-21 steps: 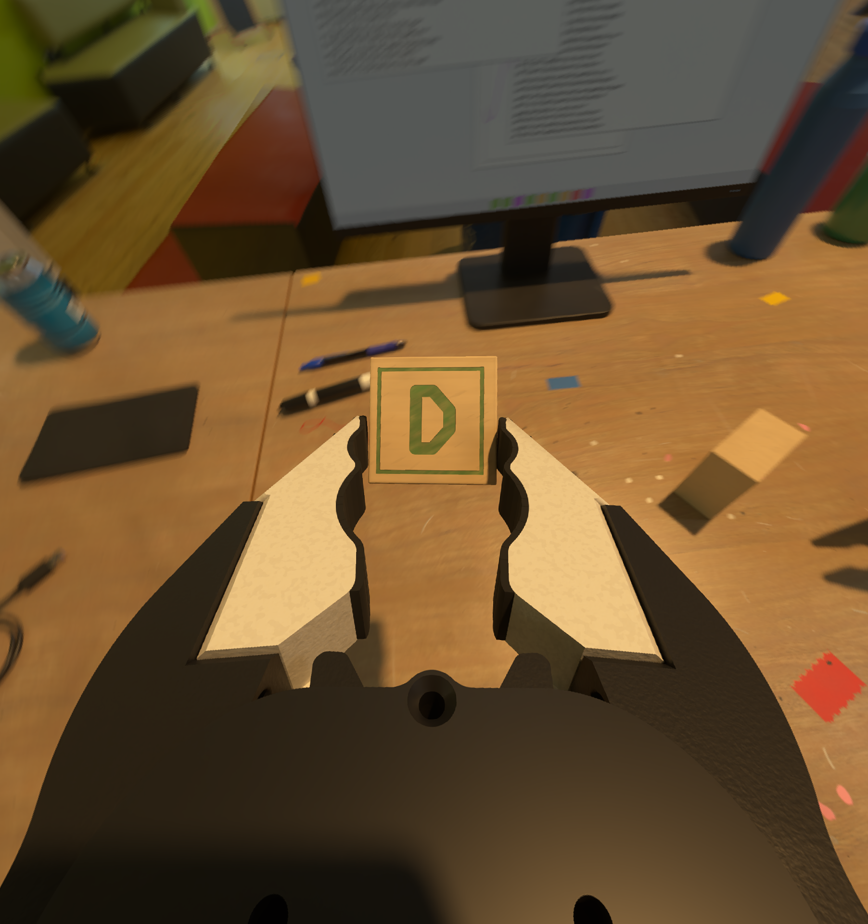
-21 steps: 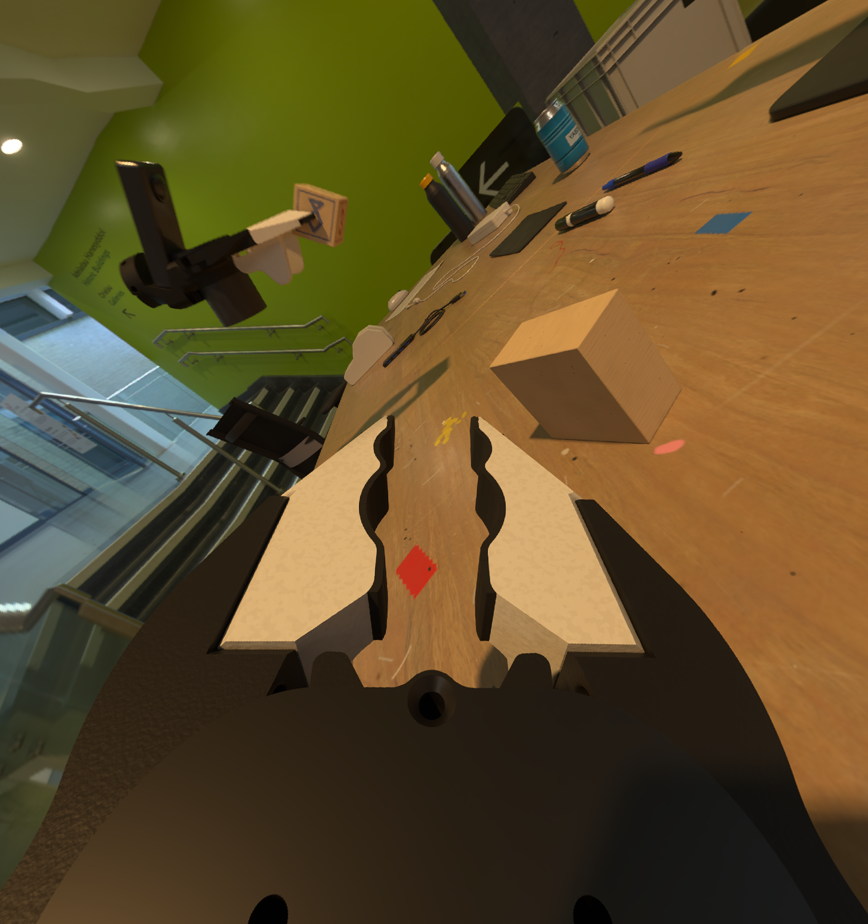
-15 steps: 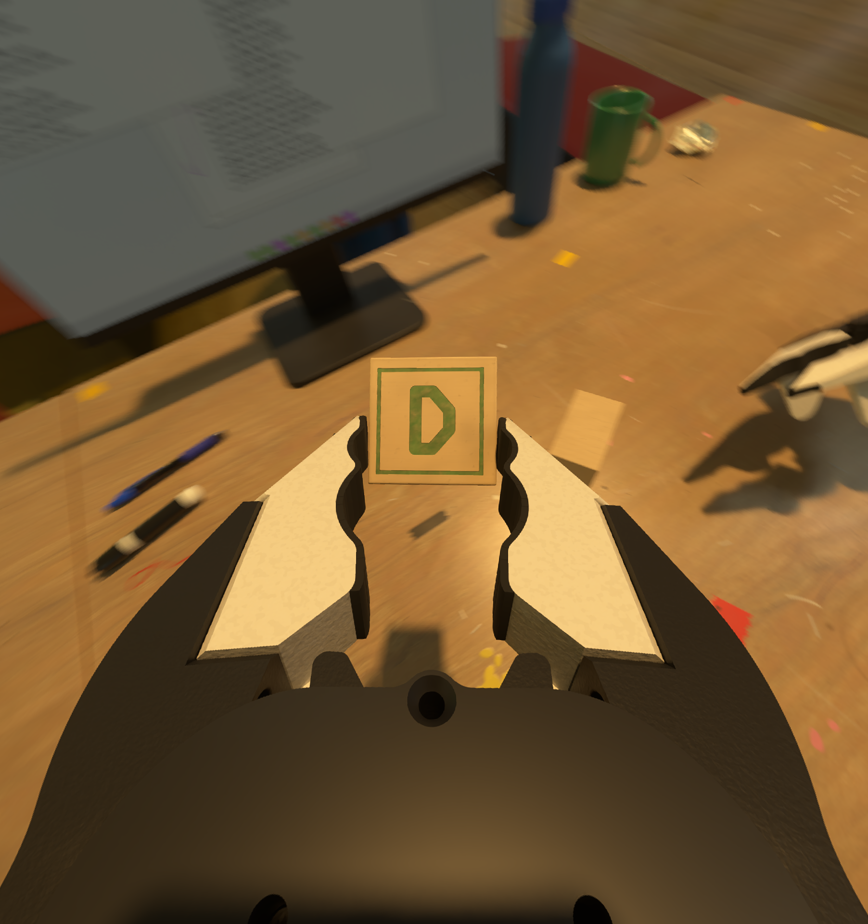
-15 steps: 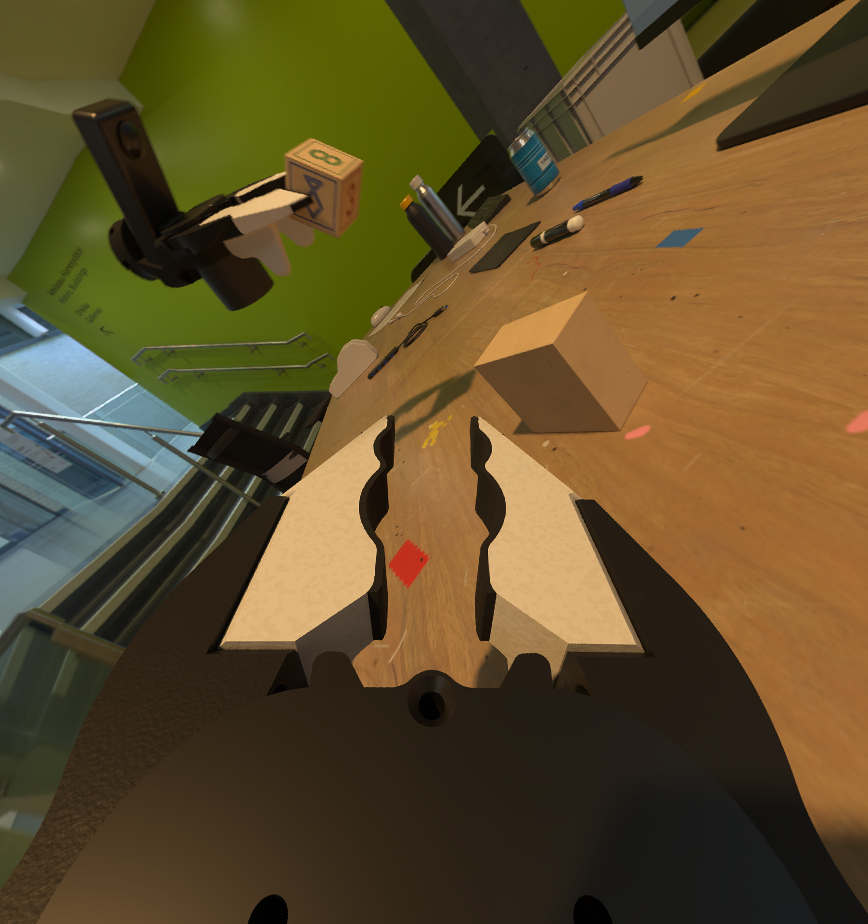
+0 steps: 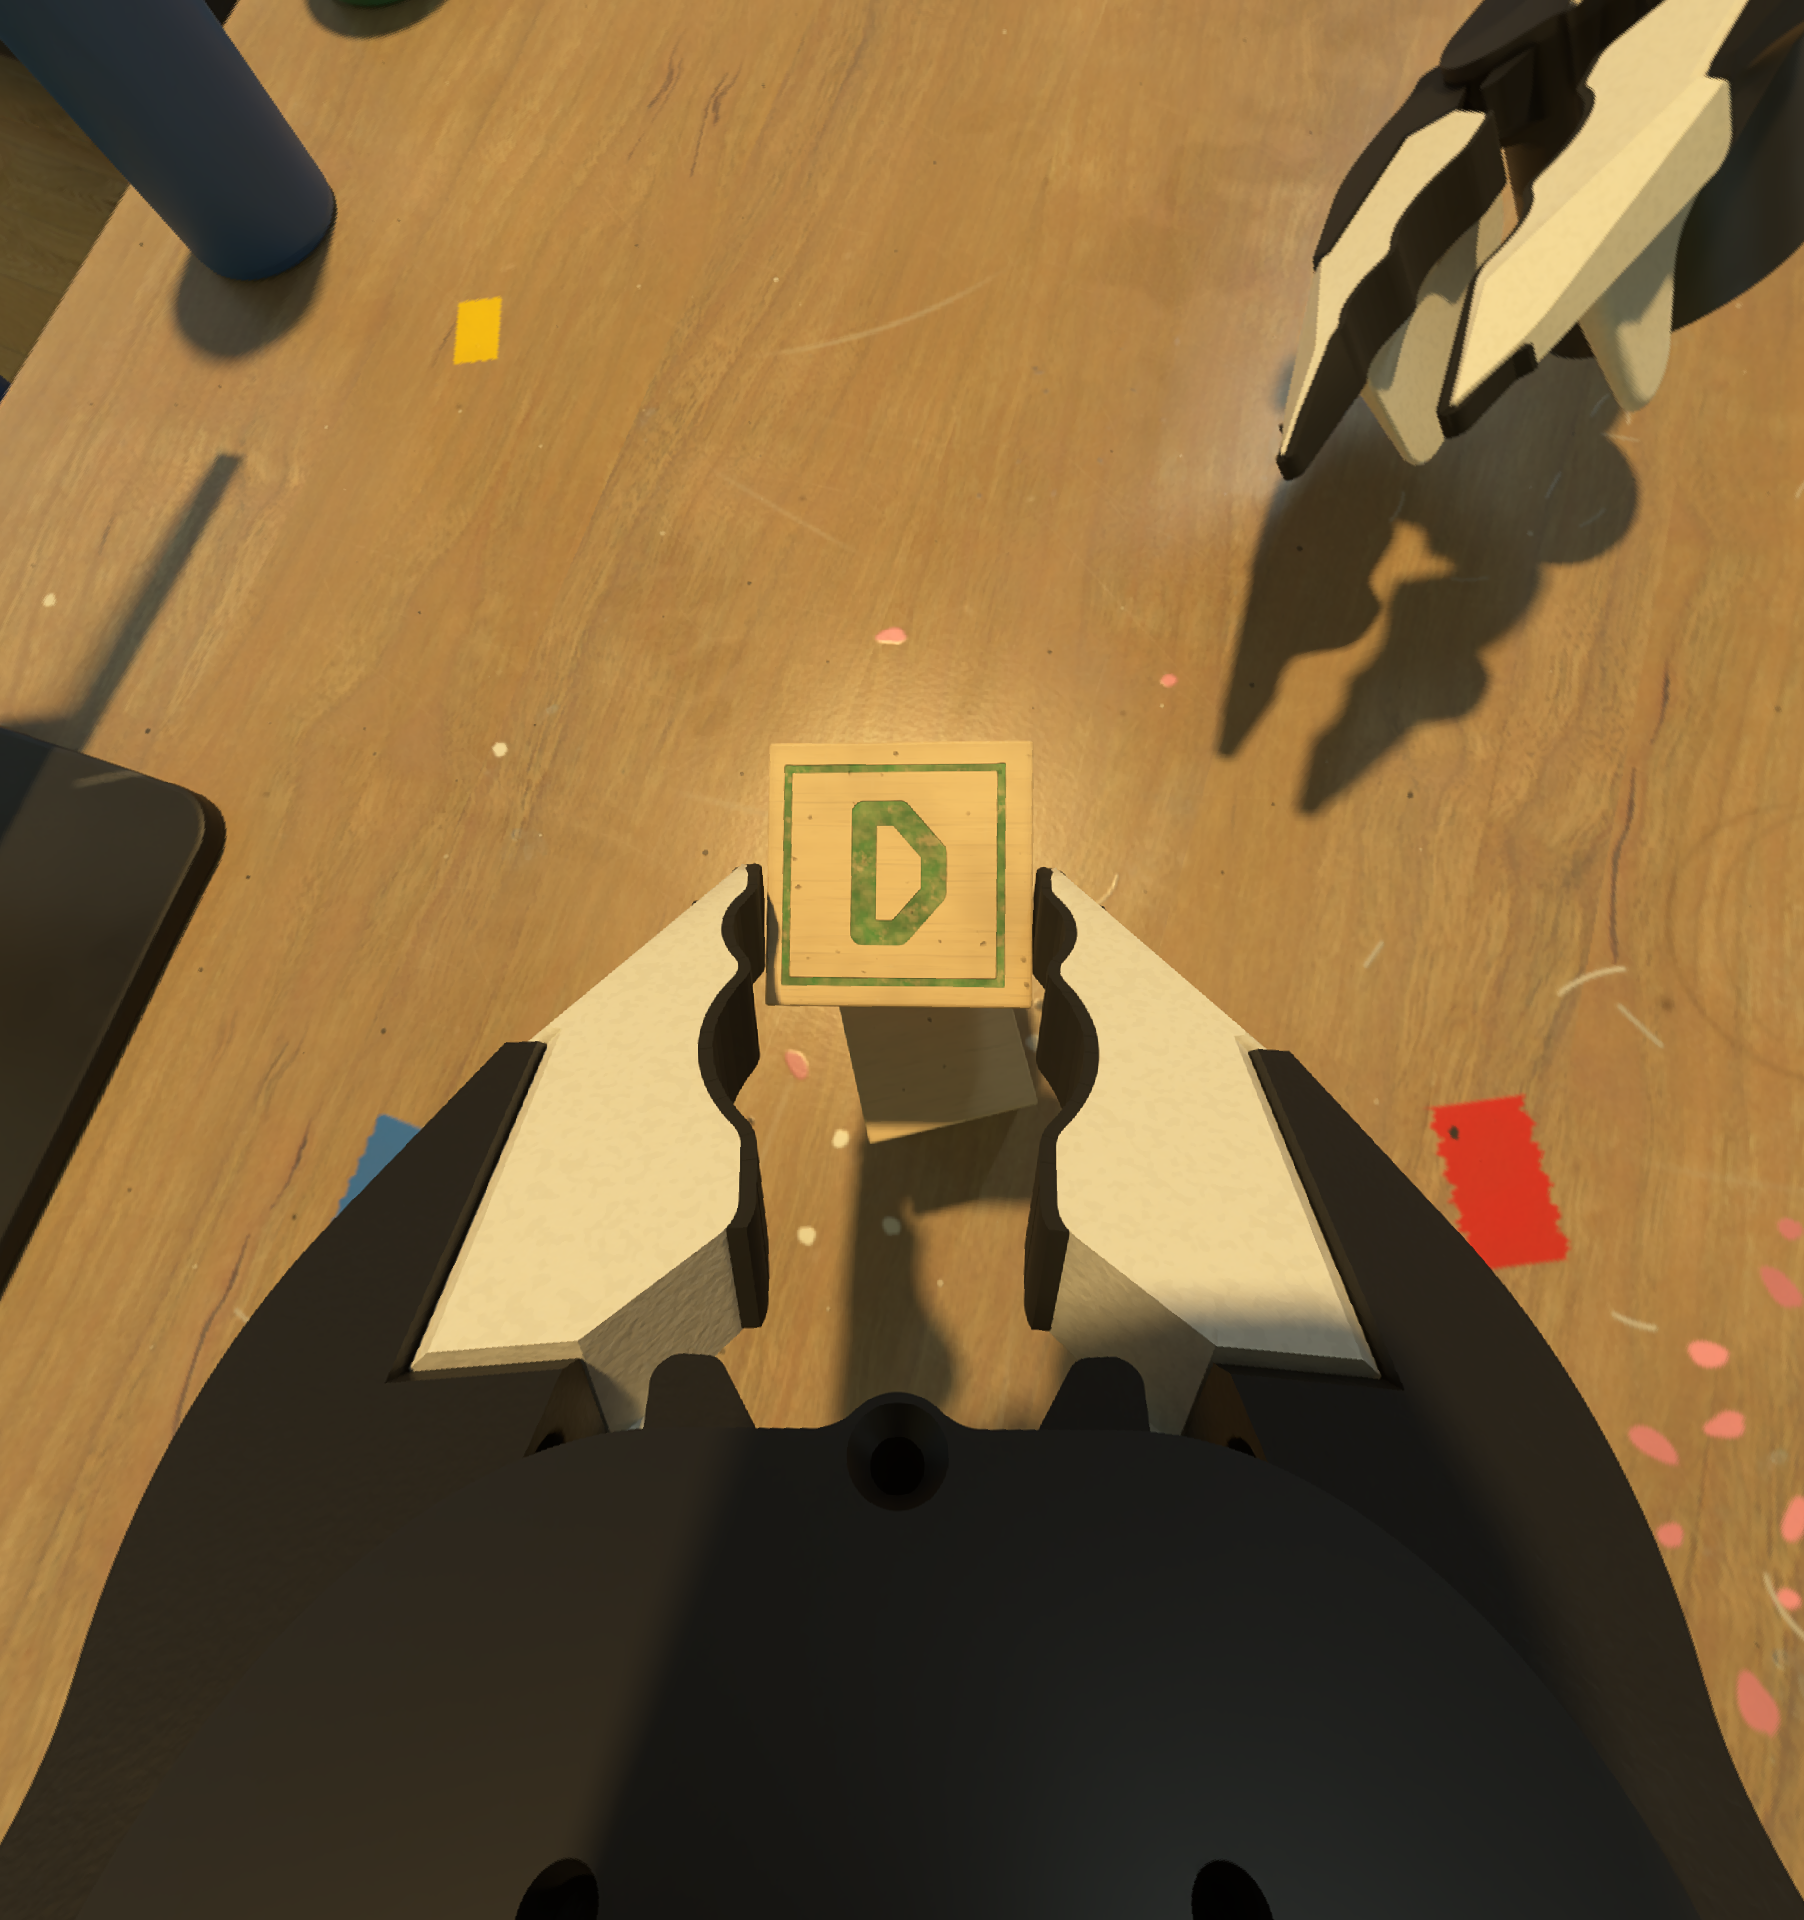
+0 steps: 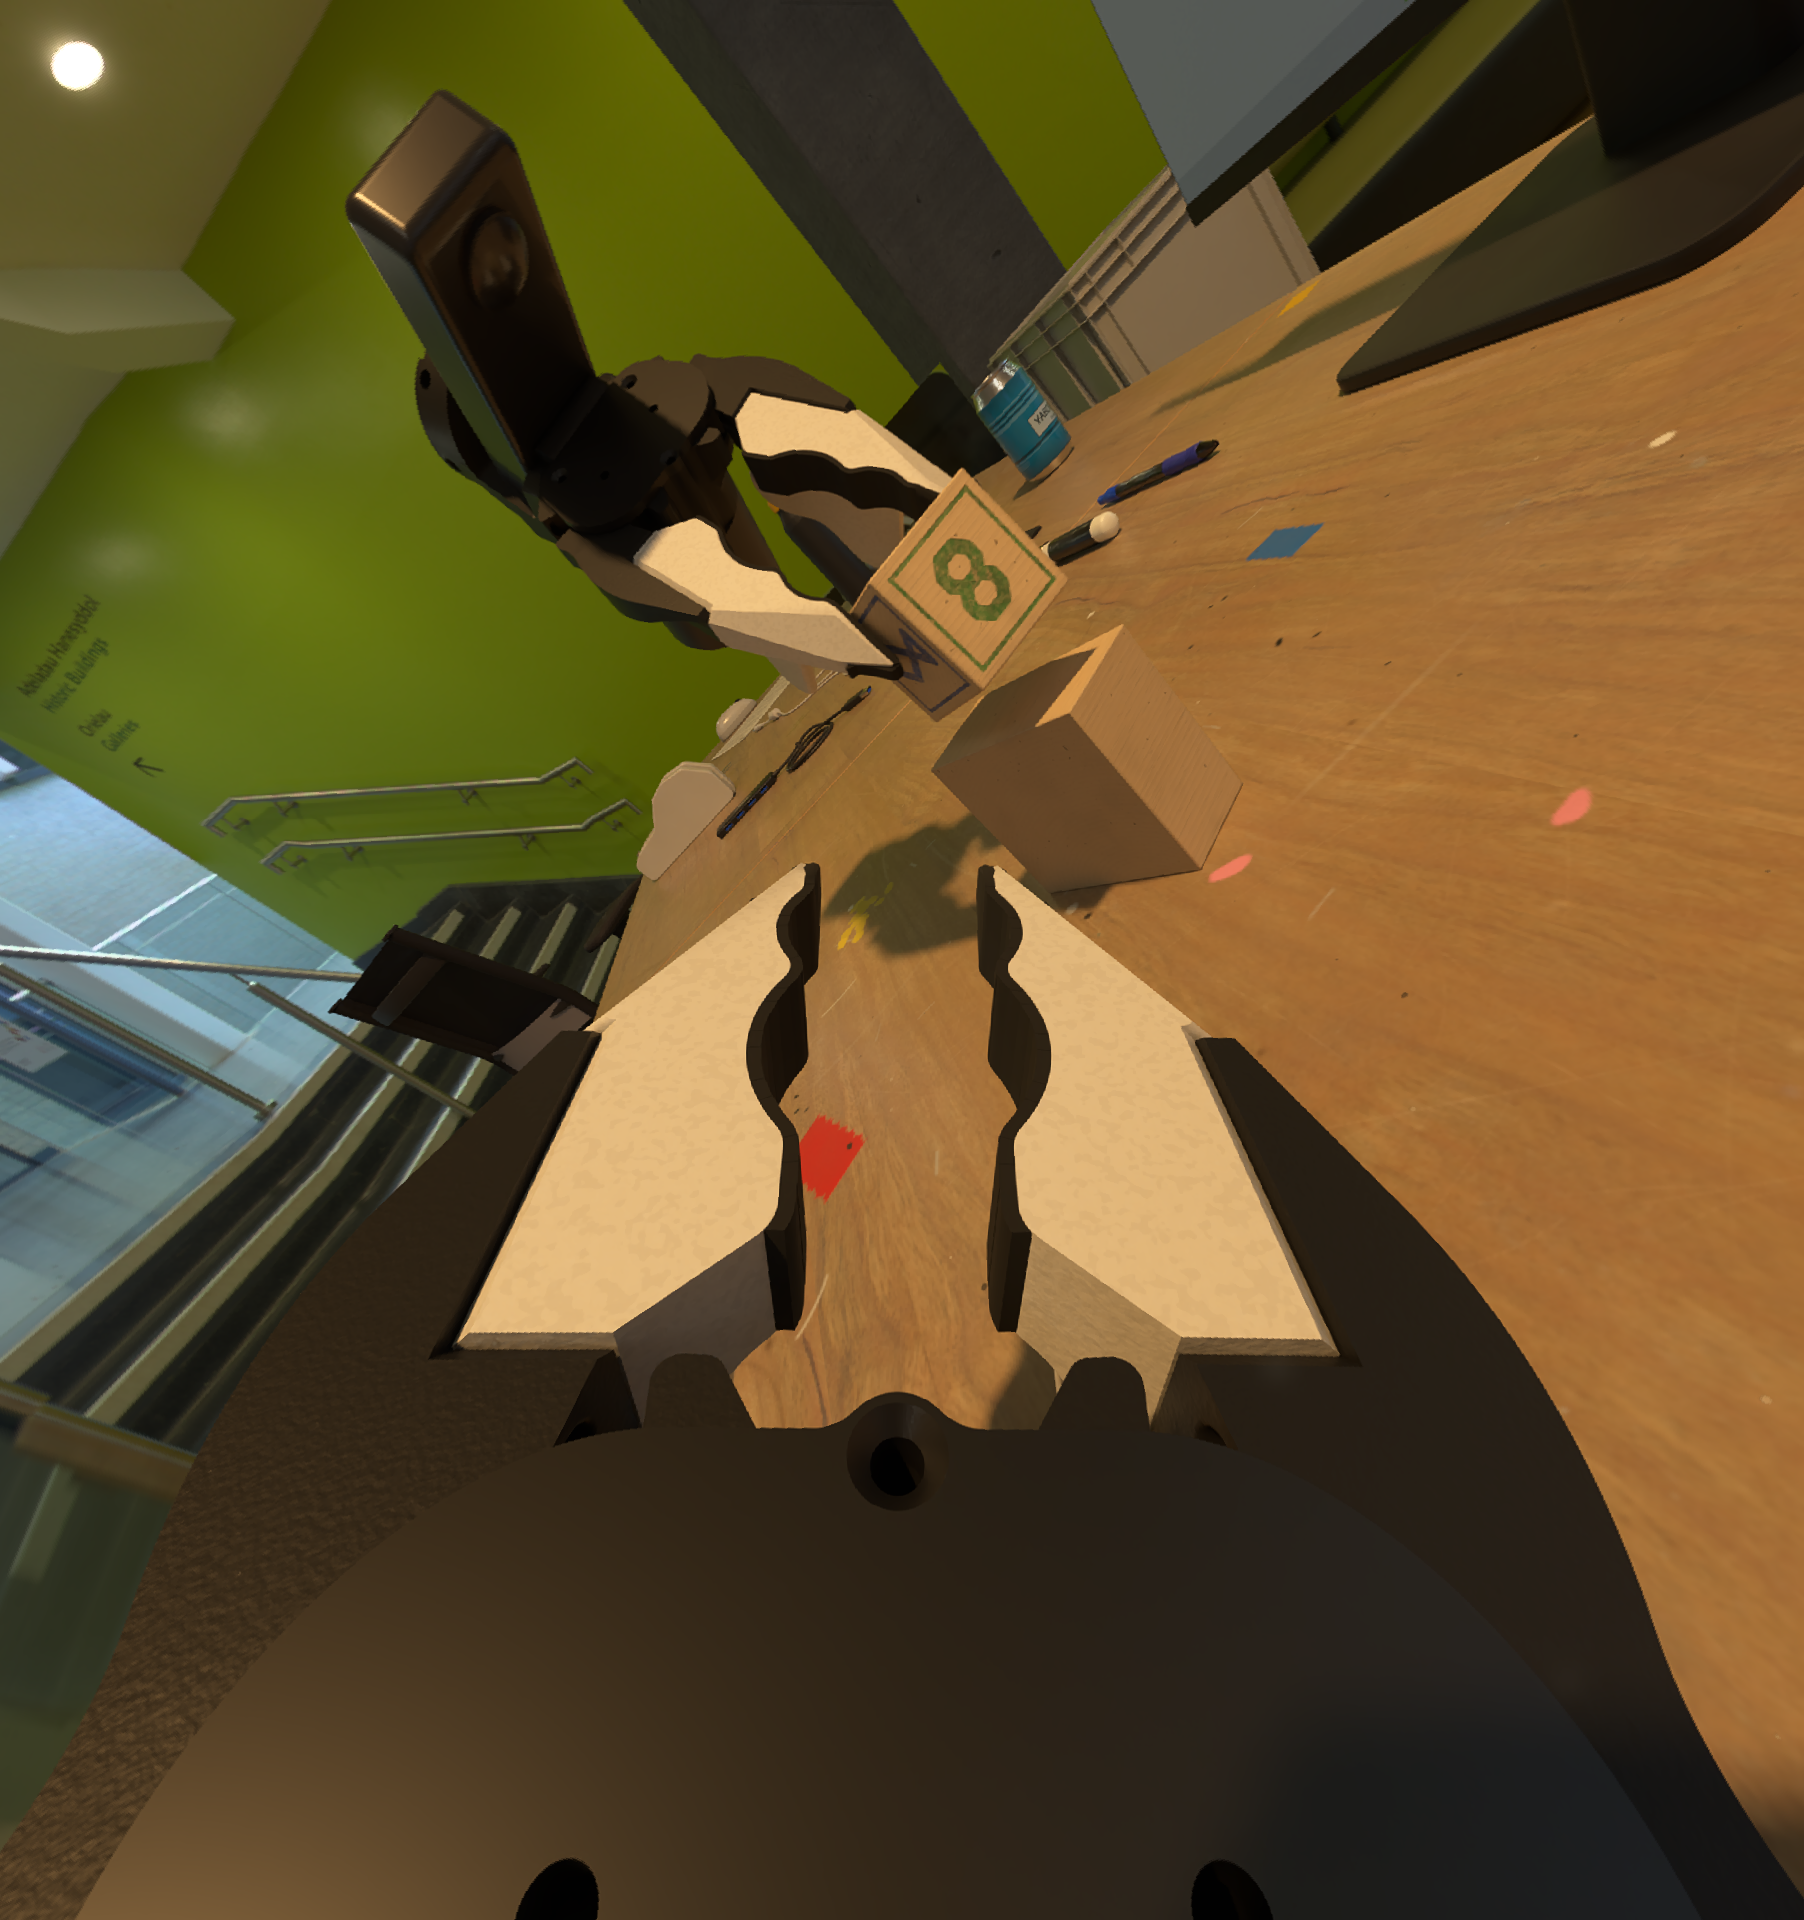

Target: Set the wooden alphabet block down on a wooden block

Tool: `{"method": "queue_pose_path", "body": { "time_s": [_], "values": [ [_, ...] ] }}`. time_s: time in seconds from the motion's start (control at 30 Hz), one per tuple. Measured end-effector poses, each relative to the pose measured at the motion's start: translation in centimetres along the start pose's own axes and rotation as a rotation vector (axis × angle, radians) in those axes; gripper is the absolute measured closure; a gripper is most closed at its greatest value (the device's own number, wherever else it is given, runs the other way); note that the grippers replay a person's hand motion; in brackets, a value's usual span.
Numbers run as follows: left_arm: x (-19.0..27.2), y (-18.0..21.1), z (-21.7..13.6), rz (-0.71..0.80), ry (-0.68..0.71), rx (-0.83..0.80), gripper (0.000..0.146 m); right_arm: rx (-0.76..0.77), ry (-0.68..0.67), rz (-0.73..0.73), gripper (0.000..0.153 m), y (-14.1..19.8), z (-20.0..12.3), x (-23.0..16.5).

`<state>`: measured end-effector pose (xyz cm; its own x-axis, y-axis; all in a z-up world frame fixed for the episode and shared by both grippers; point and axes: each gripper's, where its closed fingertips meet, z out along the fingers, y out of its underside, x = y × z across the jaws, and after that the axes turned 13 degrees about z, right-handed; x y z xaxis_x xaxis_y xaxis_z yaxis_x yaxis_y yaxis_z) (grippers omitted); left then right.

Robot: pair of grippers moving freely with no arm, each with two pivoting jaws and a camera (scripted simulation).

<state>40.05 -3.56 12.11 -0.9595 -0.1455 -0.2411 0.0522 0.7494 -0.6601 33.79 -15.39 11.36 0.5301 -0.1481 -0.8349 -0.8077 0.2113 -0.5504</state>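
The wooden alphabet block (image 5: 900, 875), with a green-framed letter face, is gripped between the fingertips of my left gripper (image 5: 898, 894), which points down at the table. The plain wooden block (image 5: 939, 1070) lies right under it and is mostly hidden. In the right wrist view the alphabet block (image 6: 965, 587) hangs tilted in the left gripper (image 6: 908, 582), just over the top of the plain block (image 6: 1095, 769); I cannot tell if they touch. My right gripper (image 6: 898, 883) is open and empty, low over the table (image 6: 1500, 1039), short of the plain block. It also shows in the left wrist view (image 5: 1365, 436).
A dark monitor base (image 5: 46, 987) lies to the left and a blue cylinder (image 5: 181, 135) stands at the far left. A blue can (image 6: 1023, 421), a pen (image 6: 1158, 473) and a marker (image 6: 1080, 535) lie beyond the blocks. A red scrap (image 5: 1495, 1179) lies flat.
My left gripper swung right and tipped downward, carrying the alphabet block to just over the plain block. My right gripper stayed nearly still and open.
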Motion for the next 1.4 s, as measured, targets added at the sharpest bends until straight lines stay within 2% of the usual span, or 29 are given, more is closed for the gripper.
{"method": "queue_pose_path", "body": {
  "time_s": [0.5, 1.07, 1.4],
  "values": [
    [-0.3, 0.7, 0.4, -0.131, -0.039, 0.046, 0.094, 0.021, -0.031, 0.064, 0.123, -0.4, -0.2, 0.0],
    [0.3, 1.2, 0.9, -0.128, -0.069, -0.016, 0.094, 0.016, -0.044, 0.084, 0.123, -0.4, 0.0, 0.0],
    [0.2, 1.6, 0.7, -0.125, -0.142, -0.068, 0.094, 0.003, -0.054, 0.093, 0.123, -0.3, 0.4, -0.1]
  ]
}}
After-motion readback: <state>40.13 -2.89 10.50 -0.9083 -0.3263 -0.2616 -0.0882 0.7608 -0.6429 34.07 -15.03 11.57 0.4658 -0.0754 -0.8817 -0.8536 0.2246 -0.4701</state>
